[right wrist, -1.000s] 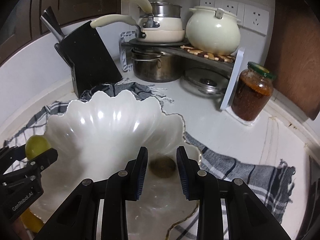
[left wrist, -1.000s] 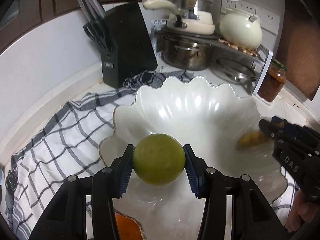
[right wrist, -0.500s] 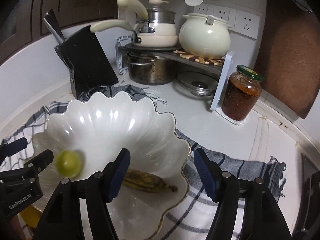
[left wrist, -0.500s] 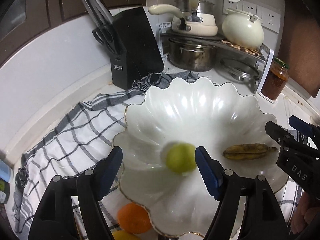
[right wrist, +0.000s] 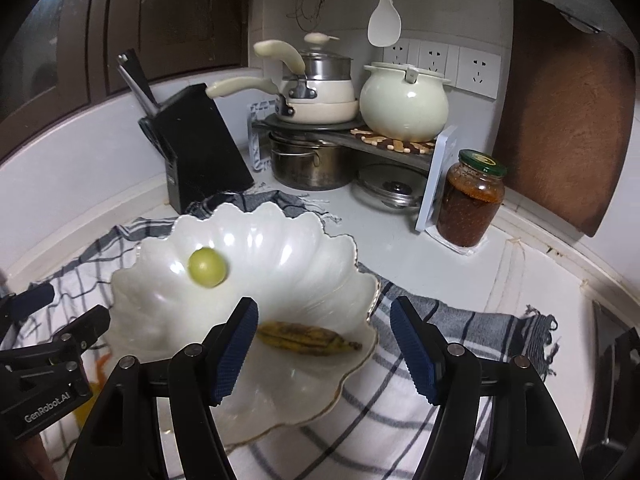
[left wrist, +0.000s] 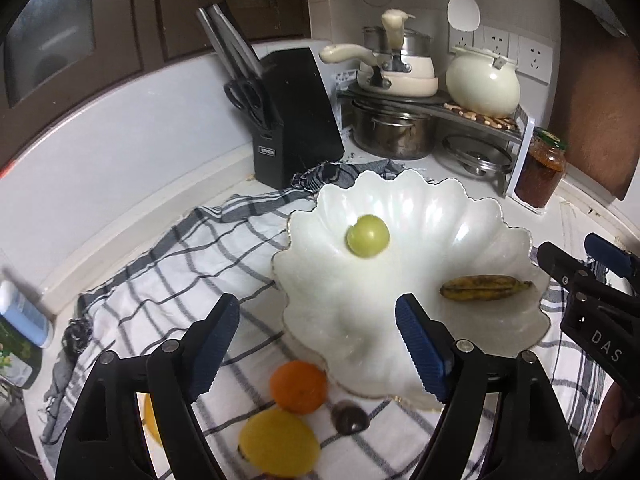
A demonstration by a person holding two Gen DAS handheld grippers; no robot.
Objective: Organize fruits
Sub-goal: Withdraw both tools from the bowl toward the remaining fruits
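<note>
A white scalloped bowl (left wrist: 400, 208) (right wrist: 280, 232) stands on a checked cloth. A green round fruit (left wrist: 367, 236) (right wrist: 207, 267) and a spotted banana (left wrist: 484, 287) (right wrist: 308, 338) lie in it. An orange (left wrist: 298, 386), a yellow fruit (left wrist: 280, 446) and a small dark fruit (left wrist: 350, 418) lie on the cloth in front of the bowl. My left gripper (left wrist: 318, 348) is open and empty, above the bowl's near rim. My right gripper (right wrist: 324, 346) is open and empty, above the banana.
A black knife block (left wrist: 296, 116) stands behind the bowl. A rack with pots (right wrist: 320, 160) and a cream pot (right wrist: 404, 104) fills the back corner. A sauce jar (right wrist: 472, 200) and a wooden board (right wrist: 560, 112) are at right. A blue-capped bottle (left wrist: 22, 316) is at left.
My left gripper let go of the green fruit, which rolled further into the bowl. My right gripper opened and left the banana in the bowl. Both grippers pulled back and up.
</note>
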